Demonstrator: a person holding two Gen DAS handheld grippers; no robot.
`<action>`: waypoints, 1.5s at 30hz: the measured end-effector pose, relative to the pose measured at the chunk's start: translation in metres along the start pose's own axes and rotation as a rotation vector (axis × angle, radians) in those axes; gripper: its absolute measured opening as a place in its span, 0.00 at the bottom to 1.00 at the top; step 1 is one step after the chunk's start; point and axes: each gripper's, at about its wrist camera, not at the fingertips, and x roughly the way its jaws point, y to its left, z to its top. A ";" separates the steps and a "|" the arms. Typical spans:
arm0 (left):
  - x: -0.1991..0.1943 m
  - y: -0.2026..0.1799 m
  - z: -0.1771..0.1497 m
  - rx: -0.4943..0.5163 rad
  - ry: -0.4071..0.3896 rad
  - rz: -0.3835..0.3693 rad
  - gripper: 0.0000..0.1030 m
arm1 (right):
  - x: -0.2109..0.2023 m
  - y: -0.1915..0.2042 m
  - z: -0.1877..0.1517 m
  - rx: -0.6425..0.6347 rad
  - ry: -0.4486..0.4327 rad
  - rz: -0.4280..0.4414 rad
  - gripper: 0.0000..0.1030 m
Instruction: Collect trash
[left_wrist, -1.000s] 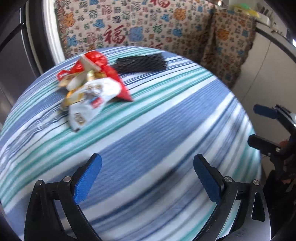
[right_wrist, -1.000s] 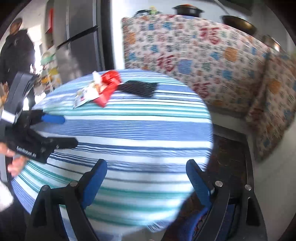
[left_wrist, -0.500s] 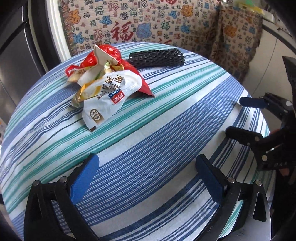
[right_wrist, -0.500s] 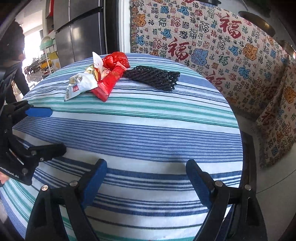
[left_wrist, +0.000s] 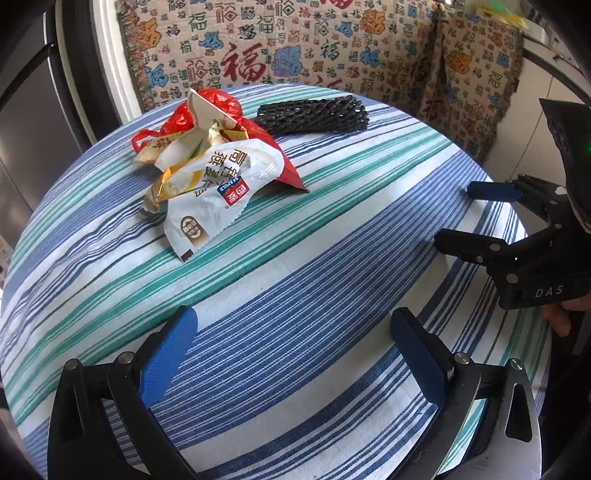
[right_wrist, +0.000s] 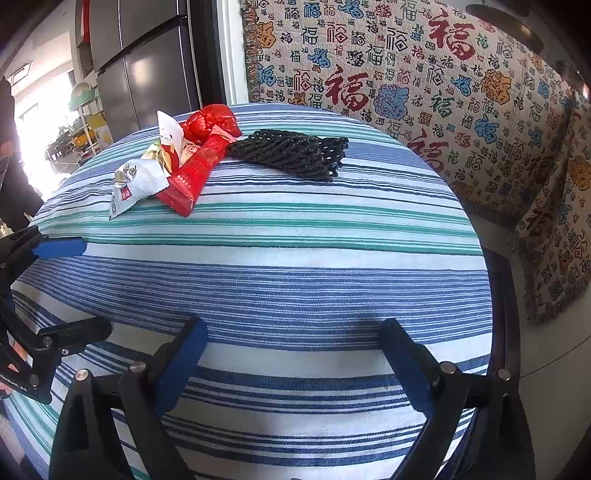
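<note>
Both my grippers hang over the near half of a round table covered in a blue, teal and white striped tablecloth (left_wrist: 332, 258), and both are empty. My left gripper (left_wrist: 293, 354) has its blue pads spread wide with only cloth showing between them. My right gripper (right_wrist: 291, 354) is just as wide; its jaws have just been opening further, and nothing lies between them either. The trash sits at the far side of the table, well apart from both: a heap of crumpled snack wrappers (left_wrist: 207, 166), with a white packet printed with Chinese text lying in front, a red wrapper (right_wrist: 195, 173) under and beside it, and crinkled red foil at the back. Just beside the heap, touching its red wrapper, lies a black foam mesh sleeve (left_wrist: 314, 114). Behind the table hangs a patterned cloth (right_wrist: 424, 85) covered in Chinese characters.
</note>
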 end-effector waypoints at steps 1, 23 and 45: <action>0.000 0.000 0.000 -0.002 0.001 0.002 1.00 | 0.000 0.000 0.000 -0.001 0.000 0.000 0.94; 0.014 0.052 0.074 0.201 -0.062 -0.127 0.52 | -0.001 0.001 0.002 0.000 0.000 -0.001 0.94; -0.017 0.099 -0.015 -0.237 -0.061 0.044 0.85 | 0.015 0.027 0.077 0.201 -0.078 0.148 0.52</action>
